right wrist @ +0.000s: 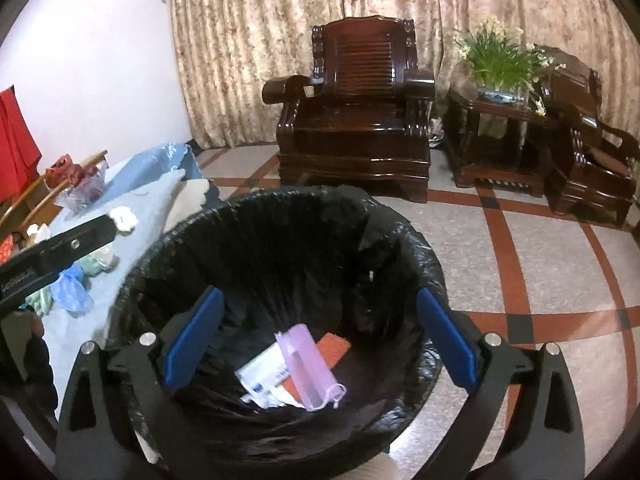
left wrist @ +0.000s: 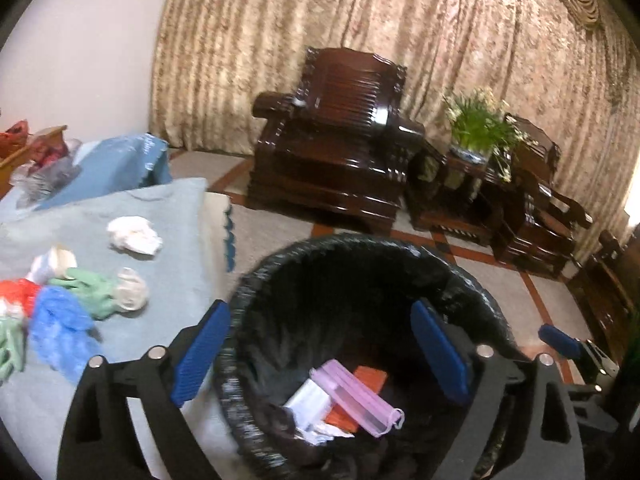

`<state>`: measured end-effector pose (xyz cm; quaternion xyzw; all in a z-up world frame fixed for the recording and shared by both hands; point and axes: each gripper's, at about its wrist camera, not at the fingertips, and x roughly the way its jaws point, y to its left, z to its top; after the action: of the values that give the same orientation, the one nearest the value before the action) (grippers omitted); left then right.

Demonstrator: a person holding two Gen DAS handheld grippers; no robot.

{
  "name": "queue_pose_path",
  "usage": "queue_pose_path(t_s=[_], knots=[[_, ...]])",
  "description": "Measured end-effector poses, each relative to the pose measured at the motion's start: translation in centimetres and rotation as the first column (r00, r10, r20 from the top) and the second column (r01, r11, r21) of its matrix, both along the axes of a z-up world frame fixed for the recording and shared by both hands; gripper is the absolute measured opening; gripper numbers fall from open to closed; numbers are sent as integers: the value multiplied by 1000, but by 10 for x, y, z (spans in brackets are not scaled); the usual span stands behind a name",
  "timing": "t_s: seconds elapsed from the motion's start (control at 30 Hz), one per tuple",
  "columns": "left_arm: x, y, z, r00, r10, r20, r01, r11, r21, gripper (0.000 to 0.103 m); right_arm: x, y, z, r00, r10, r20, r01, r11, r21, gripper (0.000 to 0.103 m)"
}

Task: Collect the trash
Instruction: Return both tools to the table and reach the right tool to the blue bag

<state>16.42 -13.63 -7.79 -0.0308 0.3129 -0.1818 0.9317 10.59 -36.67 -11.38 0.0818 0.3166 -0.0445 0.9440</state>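
Trash is partly in: through the left wrist view, the bin (left wrist: pixel 360 320) holds a pink mask (left wrist: pixel 356 396) and papers while the left gripper (left wrist: pixel 320 352) hangs over it, jaws wide and empty, and wads (left wrist: pixel 134 236), bags (left wrist: pixel 60 320) and other litter remain on the counter (left wrist: pixel 172 280) at nine o'clock. Through the right wrist view, the right gripper (right wrist: pixel 320 344) hangs over the same bin with jaws wide, nothing held; the armchair (right wrist: pixel 352 120) at twelve stands well clear, so nothing blocks the way back to the counter.

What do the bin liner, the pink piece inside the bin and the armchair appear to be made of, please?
The bin liner looks like thin black plastic film: crinkled, with glossy highlights. The pink piece seems translucent plastic, since light passes through it; its exact kind is unclear. The armchair looks like dark wood with a lacquered finish, given its bright reflections and carved slats.
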Motion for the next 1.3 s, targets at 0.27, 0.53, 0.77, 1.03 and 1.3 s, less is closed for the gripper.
queue_pose_path(t_s=[0.27, 0.53, 0.77, 1.03, 1.3], knots=[[-23, 65, 11, 992, 117, 45, -118, 992, 33, 92, 5, 45, 25, 992, 107, 61, -108, 994, 4, 95], [-48, 147, 14, 956, 282, 77, -287, 956, 59, 92, 19, 119, 39, 959, 269, 94, -268, 963, -13, 95], [-63, 218, 11, 905, 416, 91, -422, 904, 70, 92, 35, 190, 43, 910, 402, 98, -402, 915, -26, 95], [-69, 272, -1, 856, 507, 105, -516, 852, 94, 92, 58, 261, 30, 863, 499, 80, -498, 867, -35, 95], [-57, 304, -23, 843, 534, 67, -539, 835, 112, 91, 86, 314, 4, 853, 521, 42, -520, 854, -30, 95]])
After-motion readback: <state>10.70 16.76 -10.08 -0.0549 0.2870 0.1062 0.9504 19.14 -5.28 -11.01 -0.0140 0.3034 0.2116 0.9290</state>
